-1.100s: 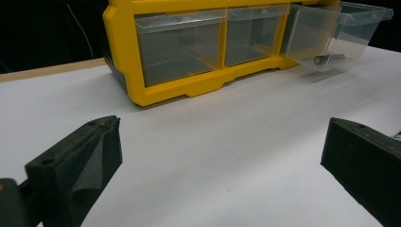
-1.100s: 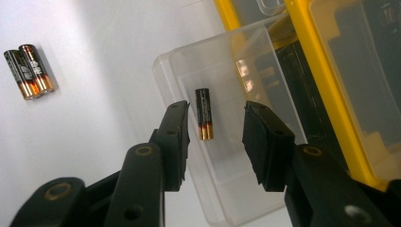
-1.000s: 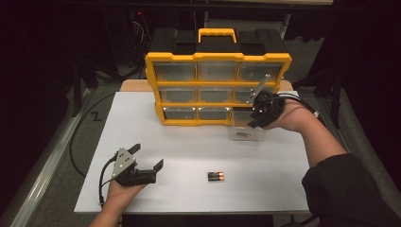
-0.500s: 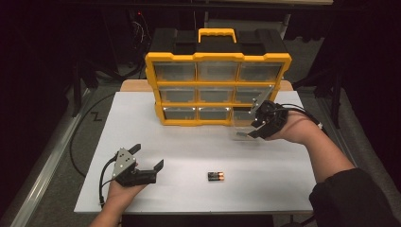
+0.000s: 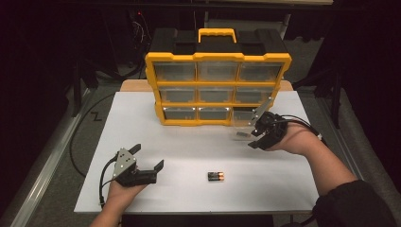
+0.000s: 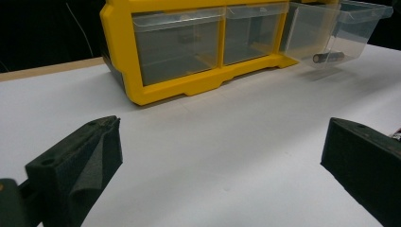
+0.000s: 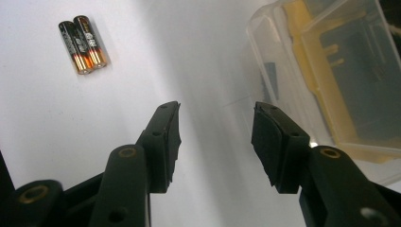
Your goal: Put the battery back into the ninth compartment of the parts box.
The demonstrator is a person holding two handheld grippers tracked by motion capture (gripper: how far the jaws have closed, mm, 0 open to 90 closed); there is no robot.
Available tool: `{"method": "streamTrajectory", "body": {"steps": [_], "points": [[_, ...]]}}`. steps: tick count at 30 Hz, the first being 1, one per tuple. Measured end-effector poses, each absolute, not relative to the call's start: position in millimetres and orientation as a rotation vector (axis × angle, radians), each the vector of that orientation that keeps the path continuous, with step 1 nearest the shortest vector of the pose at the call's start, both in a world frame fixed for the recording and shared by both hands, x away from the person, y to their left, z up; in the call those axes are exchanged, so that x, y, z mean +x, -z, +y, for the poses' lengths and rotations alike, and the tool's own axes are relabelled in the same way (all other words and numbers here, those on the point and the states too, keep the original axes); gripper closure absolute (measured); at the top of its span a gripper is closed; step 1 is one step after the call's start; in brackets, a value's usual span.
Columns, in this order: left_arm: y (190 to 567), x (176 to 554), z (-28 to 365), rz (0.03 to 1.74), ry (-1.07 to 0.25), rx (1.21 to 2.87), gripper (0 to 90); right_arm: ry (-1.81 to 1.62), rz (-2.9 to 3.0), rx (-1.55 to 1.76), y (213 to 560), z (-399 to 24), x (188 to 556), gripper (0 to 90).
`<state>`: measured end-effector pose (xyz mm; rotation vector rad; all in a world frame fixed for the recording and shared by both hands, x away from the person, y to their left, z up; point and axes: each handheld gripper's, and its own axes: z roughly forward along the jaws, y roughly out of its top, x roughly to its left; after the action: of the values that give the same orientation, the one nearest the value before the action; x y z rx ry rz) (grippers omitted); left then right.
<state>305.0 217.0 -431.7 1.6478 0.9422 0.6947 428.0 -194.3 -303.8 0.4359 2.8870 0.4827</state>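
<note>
White tabletop (image 5: 189, 142) carries a yellow organizer (image 5: 217, 87) at the back. Its clear drawer (image 5: 246, 125) sits pulled out at the lower right, a battery inside. Just beside it, the right gripper (image 5: 259, 135) has been opening its jaws, nothing between them. Two batteries (image 5: 216, 176) lie near the front. The left gripper (image 5: 147, 160) rests spread, empty.

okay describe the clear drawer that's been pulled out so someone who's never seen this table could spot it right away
Start at the yellow plastic organiser cabinet at the back of the white table. Follow its bottom row to the right end, near the right gripper. There the clear plastic drawer stands out in front of the cabinet with a dark cylinder inside, while its neighbours sit flush in the frame.
</note>
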Motion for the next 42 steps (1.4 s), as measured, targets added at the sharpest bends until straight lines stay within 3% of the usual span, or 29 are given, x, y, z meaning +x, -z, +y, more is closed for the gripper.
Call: {"method": "streamTrajectory", "body": {"steps": [42], "points": [[433, 306, 216, 0.937, -0.691, 1.656, 0.2, -0.511, 2.921, 0.450, 376, -197, 394, 23.7]]}}
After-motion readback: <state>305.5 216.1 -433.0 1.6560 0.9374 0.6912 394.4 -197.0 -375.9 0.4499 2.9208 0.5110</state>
